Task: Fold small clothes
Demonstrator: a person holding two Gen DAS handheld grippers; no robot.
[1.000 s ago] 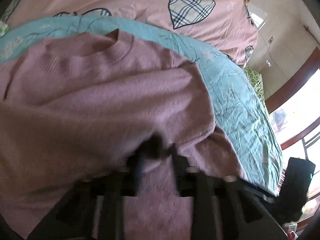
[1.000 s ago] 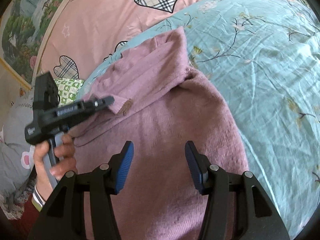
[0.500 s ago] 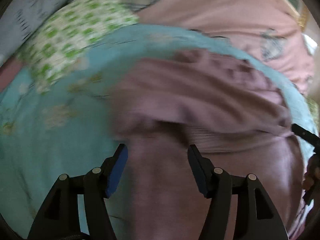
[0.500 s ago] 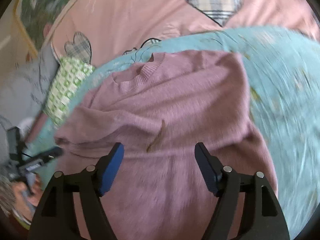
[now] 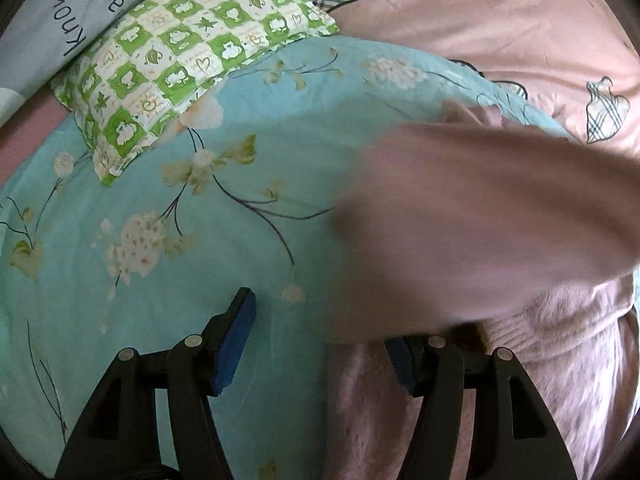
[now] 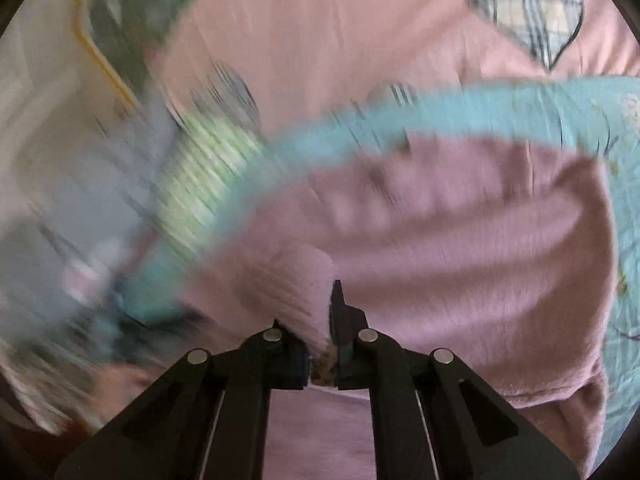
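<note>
Right gripper [image 6: 322,340] fingers have just closed, pinching the pink sweater's [image 6: 460,280] sleeve cuff for folding inward; left gripper [image 5: 320,344] gapes empty.

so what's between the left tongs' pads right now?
Only bare teal sheet, per the left wrist view. The pink sweater overlaps the right pad; the left tongs grip nothing.

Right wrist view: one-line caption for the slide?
Right tongs shut on a ribbed edge of the mauve sweater, which lies on the floral turquoise sheet; background motion-blurred.
</note>
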